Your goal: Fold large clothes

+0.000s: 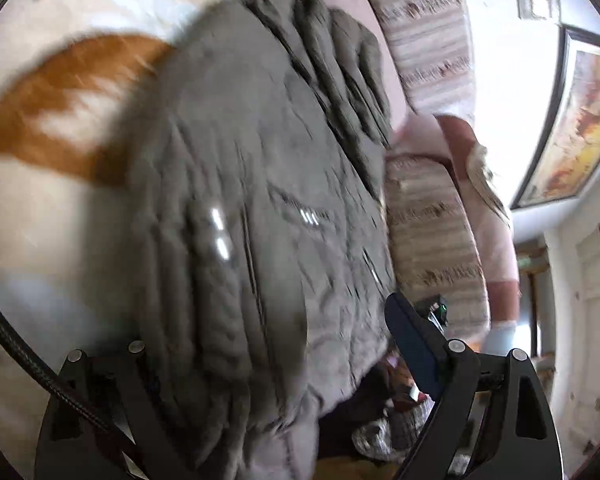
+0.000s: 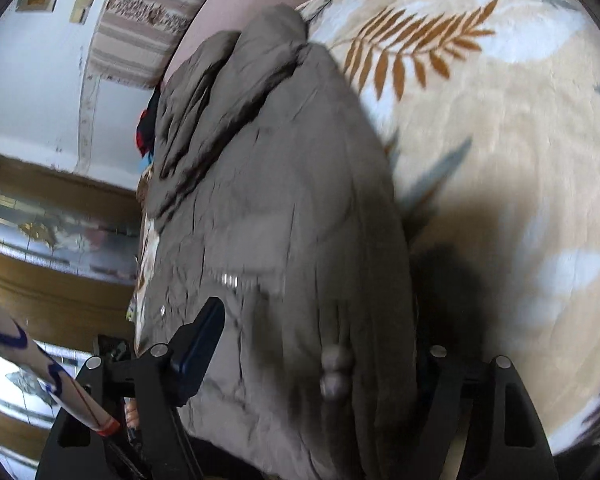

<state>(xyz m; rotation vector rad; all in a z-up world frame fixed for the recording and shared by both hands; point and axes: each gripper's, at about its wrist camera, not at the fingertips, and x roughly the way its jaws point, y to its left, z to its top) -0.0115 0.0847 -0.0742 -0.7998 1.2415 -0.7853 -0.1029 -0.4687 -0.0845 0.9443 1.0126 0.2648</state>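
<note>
Bed with leaf-print blanket (image 2: 480,128). Grey padded jacket (image 2: 275,208) bulges between both hand-held grippers (image 1: 267,360) (image 2: 320,340); whether either clamps it, cannot tell. Risk: bulky padding slipping.

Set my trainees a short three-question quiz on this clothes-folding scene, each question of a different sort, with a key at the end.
1. Multiple choice: which garment fills the middle of both wrist views?
A. grey padded jacket
B. blue jeans
C. white towel

2. True or false: the blanket beneath the garment is plain black.

3. Fill the gap: the orange prints on the blanket are shaped like fern ___.

Key: 1 A; 2 false, as it is cream with a pattern; 3 leaves.
</note>
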